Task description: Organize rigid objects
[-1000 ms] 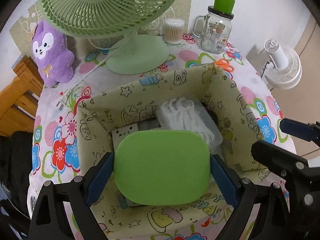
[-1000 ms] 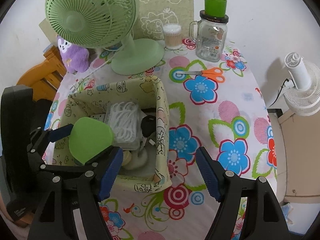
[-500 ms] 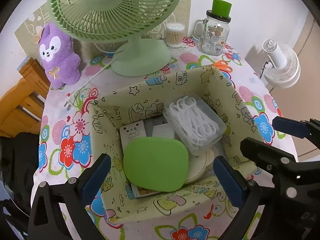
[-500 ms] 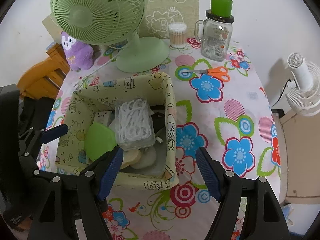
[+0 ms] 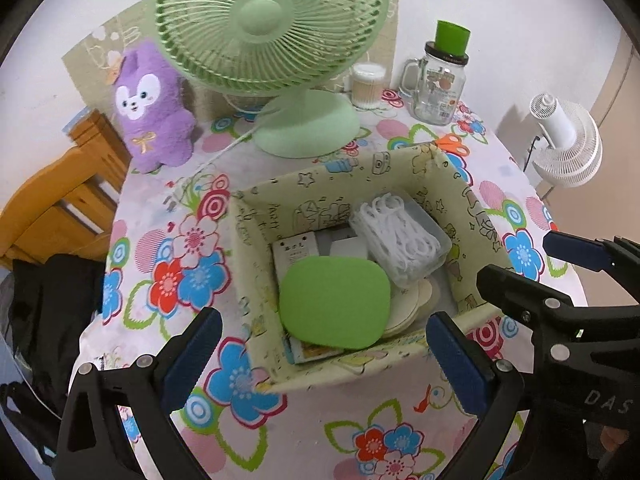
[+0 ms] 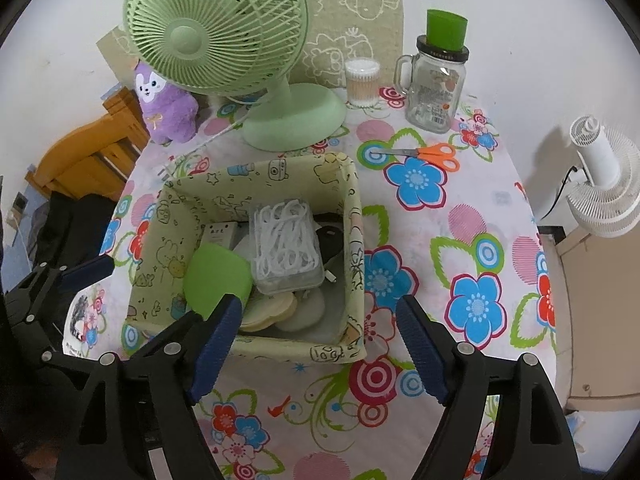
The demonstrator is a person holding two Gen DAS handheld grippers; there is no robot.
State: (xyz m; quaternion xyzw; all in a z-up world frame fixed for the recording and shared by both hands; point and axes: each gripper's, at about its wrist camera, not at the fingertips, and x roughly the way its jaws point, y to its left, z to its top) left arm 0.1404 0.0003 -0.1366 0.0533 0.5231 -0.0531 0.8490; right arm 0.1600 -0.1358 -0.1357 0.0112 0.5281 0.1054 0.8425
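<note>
A cream fabric box [image 5: 264, 216] with doodle print stands on the flowered tablecloth. Inside lies a flat green rounded case [image 5: 334, 302], leaning on a white card [image 5: 296, 248] and round cream pads [image 5: 412, 304]. Beside it is a clear tub of white floss picks [image 5: 400, 240]. My left gripper [image 5: 320, 346] hovers open above the box's near wall, holding nothing. My right gripper [image 6: 320, 322] hangs over the box's near right corner; its jaws are opening and nothing is held between them. The green case [image 6: 218, 278] also shows there, and so does the left gripper [image 6: 88, 268].
Behind the box stand a green desk fan [image 5: 304, 128], a purple plush [image 5: 152, 108], a cotton-swab tub [image 5: 366, 86] and a glass mug [image 5: 438, 88] topped by a green cup. Orange scissors [image 6: 434, 154] lie to the right. A white fan [image 6: 604, 188] and wooden chair [image 5: 52, 204] flank the table.
The left gripper let go of the green case, which now lies in the box, and drew up and back with wider jaws. The right gripper's jaws spread slightly.
</note>
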